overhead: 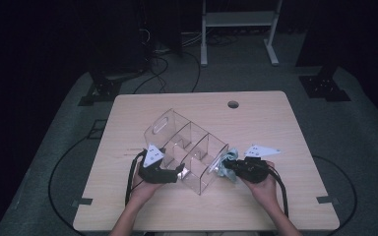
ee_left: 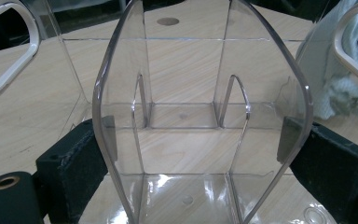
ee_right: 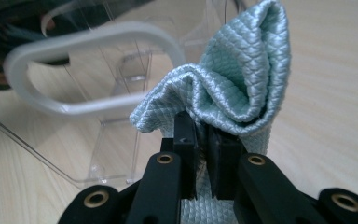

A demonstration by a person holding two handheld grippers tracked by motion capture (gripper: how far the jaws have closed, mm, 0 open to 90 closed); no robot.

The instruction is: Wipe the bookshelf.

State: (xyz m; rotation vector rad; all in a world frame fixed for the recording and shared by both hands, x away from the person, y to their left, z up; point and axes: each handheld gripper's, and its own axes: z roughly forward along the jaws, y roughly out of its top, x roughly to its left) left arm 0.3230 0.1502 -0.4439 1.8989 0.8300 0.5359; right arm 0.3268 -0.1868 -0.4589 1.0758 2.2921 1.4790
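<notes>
A clear plastic caddy [overhead: 187, 147] with several compartments and oval handle cut-outs lies tipped on the wooden table [overhead: 275, 118]. My left gripper [overhead: 174, 173] is at its near left end. In the left gripper view, the gripper [ee_left: 198, 140] is shut on a curved clear wall of the caddy [ee_left: 200, 79], with a pad on each edge. At the caddy's right end my right gripper [overhead: 228, 164] holds a pale blue-green cloth [overhead: 229, 158]. In the right gripper view the gripper [ee_right: 203, 140] is shut on the bunched cloth [ee_right: 233, 84], beside the caddy's handle [ee_right: 98, 70].
A round cable hole [overhead: 233, 104] sits near the table's far edge. Beyond the table stand a white frame [overhead: 238, 19] and loose cables [overhead: 162, 64] on the grey floor. Bare wood surrounds the caddy on all sides.
</notes>
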